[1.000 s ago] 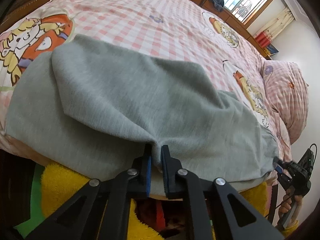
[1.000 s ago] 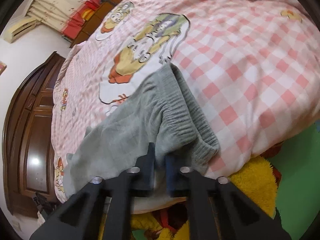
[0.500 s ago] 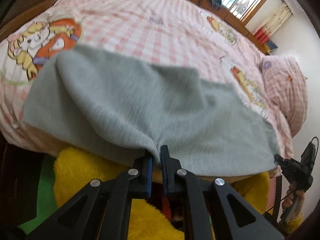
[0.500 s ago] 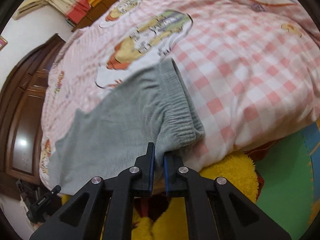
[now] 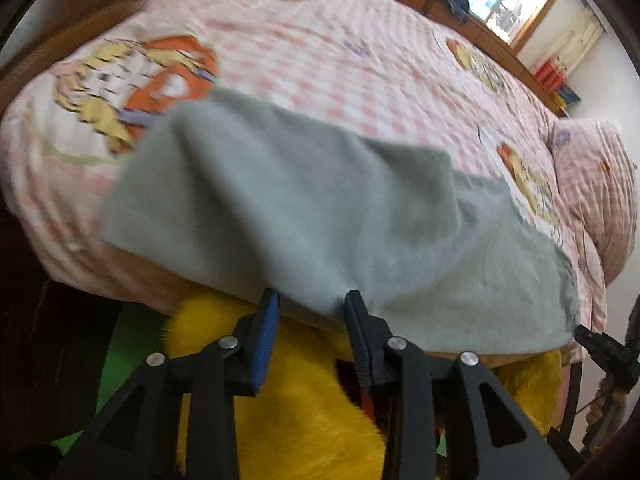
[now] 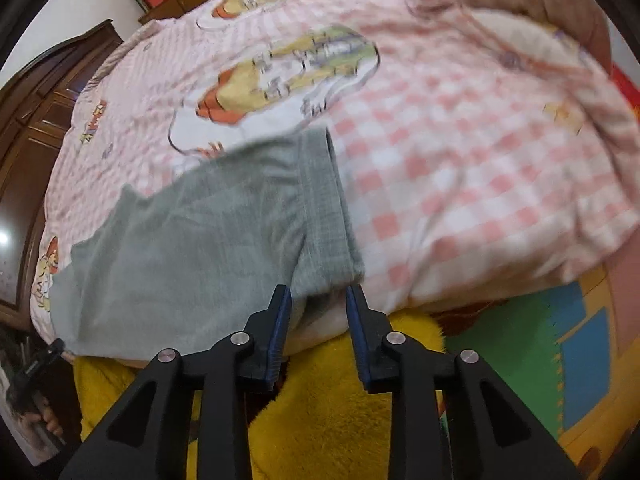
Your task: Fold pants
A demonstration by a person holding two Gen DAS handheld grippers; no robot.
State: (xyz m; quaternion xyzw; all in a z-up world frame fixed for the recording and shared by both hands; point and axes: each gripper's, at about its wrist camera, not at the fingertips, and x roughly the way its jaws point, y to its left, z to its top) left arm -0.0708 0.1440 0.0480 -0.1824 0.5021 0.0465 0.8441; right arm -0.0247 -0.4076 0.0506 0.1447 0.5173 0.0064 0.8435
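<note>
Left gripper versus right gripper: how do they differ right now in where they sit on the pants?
The left gripper sits at the plain long edge of the grey pants; the right gripper sits at the ribbed waistband end. The left gripper's right fingertip touches fabric, while the right gripper straddles the waistband corner. Both are open, gripping nothing, at the near edge of the bed.

Motion blur smeared the cartoon prints on the bedspread (image 5: pixel 360 64) and softened the grey pants (image 6: pixel 192 248), whose near edge dropped out of sight over the mattress side, behind the yellow plush (image 5: pixel 304 412).
</note>
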